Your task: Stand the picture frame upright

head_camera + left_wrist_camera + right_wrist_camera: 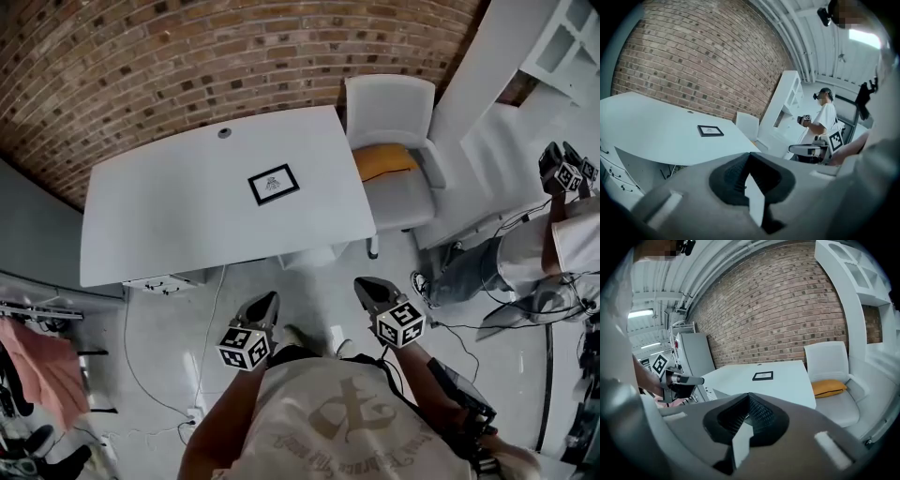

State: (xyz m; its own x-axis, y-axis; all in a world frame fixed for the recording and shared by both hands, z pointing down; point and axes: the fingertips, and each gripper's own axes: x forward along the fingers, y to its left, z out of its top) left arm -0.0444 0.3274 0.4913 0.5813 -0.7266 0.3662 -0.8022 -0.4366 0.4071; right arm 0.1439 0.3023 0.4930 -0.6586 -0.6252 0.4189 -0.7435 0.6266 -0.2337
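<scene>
A small black picture frame (274, 184) lies flat on the white table (169, 225), right of its middle; it also shows in the left gripper view as the frame (710, 131) and in the right gripper view as the frame (763, 376). My left gripper (267, 302) and right gripper (366, 287) hang side by side over the floor in front of the table, well short of the frame. Both have their jaws shut with nothing between them. The left gripper (749, 157) and right gripper (749, 398) point toward the table.
A white chair (394, 155) with an orange cushion (384, 161) stands at the table's right end. A brick wall (187, 66) runs behind. Another person (553, 234) with grippers stands at the far right. Cables (131, 356) trail on the floor; a clothes rack (37, 356) is at left.
</scene>
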